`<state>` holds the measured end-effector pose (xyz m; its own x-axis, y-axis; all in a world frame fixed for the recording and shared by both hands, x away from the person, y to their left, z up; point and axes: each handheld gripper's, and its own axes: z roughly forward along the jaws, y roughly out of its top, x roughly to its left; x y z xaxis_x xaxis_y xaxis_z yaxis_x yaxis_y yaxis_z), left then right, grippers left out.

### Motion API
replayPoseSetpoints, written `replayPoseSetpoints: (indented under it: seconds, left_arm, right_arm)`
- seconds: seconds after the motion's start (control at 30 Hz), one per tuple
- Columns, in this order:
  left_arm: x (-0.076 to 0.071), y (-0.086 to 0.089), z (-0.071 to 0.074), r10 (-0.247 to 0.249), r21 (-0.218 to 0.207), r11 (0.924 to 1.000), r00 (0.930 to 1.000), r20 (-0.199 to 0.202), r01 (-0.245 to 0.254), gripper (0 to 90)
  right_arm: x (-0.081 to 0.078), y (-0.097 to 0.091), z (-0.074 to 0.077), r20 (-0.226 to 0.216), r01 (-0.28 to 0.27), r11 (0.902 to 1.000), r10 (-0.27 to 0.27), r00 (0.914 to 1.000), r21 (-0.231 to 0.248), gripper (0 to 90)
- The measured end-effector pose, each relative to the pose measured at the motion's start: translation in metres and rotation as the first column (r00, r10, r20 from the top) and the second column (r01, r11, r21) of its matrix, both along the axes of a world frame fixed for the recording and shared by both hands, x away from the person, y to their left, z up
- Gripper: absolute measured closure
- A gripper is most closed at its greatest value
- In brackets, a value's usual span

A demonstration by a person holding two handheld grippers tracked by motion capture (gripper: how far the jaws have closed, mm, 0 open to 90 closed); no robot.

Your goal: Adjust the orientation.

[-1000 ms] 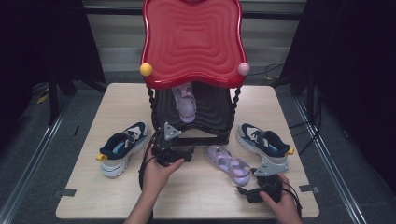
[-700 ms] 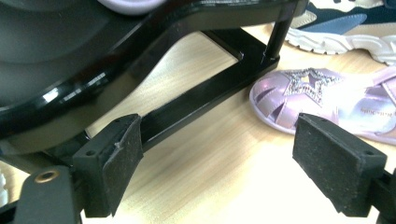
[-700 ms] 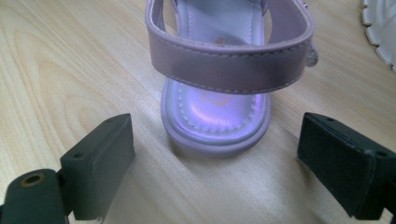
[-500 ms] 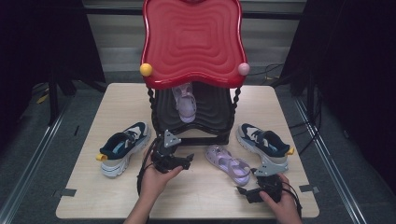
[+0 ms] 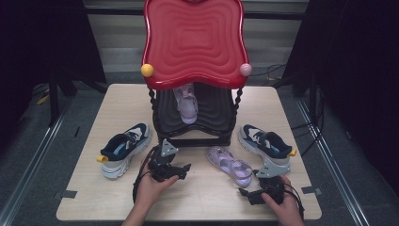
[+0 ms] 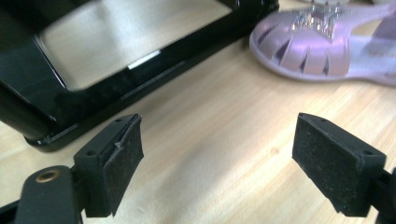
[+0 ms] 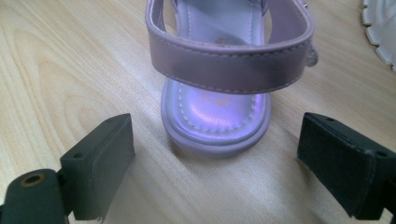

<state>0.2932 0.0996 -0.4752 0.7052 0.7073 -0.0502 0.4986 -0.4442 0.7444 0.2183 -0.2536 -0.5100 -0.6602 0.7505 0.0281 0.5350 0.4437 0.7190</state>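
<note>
The right tongs (image 7: 212,172) are held wide apart with nothing between them, low over the desk (image 5: 207,197), the heel of the lilac sandal (image 7: 219,93) lying just ahead at twelve o'clock. The left tongs (image 6: 217,168) are likewise spread wide and empty; the sandal's toe is seen at two o'clock, the black shoe rack (image 6: 28,102) at ten o'clock.

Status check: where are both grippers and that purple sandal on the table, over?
Left gripper open, empty, low by rack base. Right gripper open, lined up behind purple sandal, heel between jaws, no contact. Nothing in the way.
</note>
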Motion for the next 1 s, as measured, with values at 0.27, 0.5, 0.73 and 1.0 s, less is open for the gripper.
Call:
replayPoseSetpoints:
  seconds: [0.27, 0.5, 0.73, 1.0]
  left_arm:
    - [-0.004, 0.006, -0.016, -0.026, 0.037, 0.9990, 0.9993, -0.027, 0.027, 15.8]
    - [-0.007, 0.011, -0.022, -0.033, 0.042, 0.9985, 0.9988, -0.037, 0.035, 15.7]
    - [-0.011, 0.012, -0.028, -0.064, 0.082, 0.9943, 0.9972, -0.039, 0.067, 15.4]
    - [-0.010, 0.016, -0.033, -0.092, 0.056, 0.9942, 0.9958, -0.001, 0.092, 12.9]
  right_arm:
    - [0.000, 0.000, 0.000, 0.002, -0.001, 1.0000, 0.001, 1.0000, -0.001, 10.3]
    - [0.000, 0.000, 0.000, 0.000, 0.000, 1.0000, 0.000, 1.0000, 0.000, 10.3]
    - [0.000, 0.000, 0.000, -0.003, 0.002, 1.0000, -0.002, 1.0000, -0.001, 10.3]
    - [0.000, 0.001, 0.000, -0.001, 0.003, 1.0000, -0.003, 1.0000, -0.003, 10.1]
